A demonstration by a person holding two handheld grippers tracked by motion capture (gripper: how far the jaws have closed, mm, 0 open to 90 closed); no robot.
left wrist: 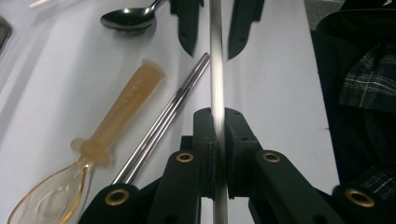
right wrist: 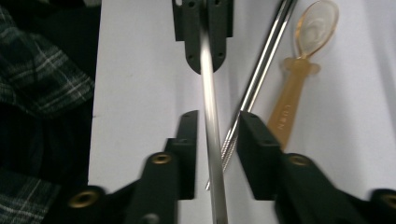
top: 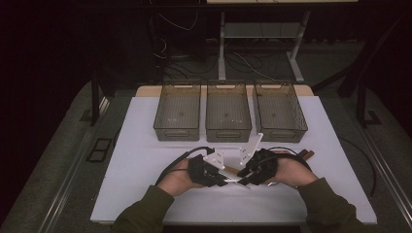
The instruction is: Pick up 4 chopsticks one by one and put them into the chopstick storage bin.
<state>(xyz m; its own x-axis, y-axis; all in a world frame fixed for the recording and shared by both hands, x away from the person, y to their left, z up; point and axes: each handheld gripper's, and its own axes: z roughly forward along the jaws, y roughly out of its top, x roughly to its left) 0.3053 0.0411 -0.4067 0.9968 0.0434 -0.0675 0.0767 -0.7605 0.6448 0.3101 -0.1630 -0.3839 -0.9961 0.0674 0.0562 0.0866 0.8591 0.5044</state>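
A thin silver metal stick [left wrist: 216,70] runs straight out between both grippers, just above the white table [top: 145,160]. My left gripper [left wrist: 216,116] is shut on it, with its pads pressed against both sides. In the right gripper view, the same stick [right wrist: 212,140] passes through my right gripper [right wrist: 218,119], whose jaws stand apart with a gap on each side. The two grippers face each other tip to tip near the table's front middle, the left gripper [top: 221,178] beside the right gripper [top: 245,178].
Next to the stick on the table lie a pair of metal chopsticks [left wrist: 163,121] and an amber plastic spoon [left wrist: 126,102]. A metal spoon [left wrist: 128,18] lies farther off. Three empty smoky plastic bins [top: 178,111] [top: 228,111] [top: 280,111] stand in a row at the back.
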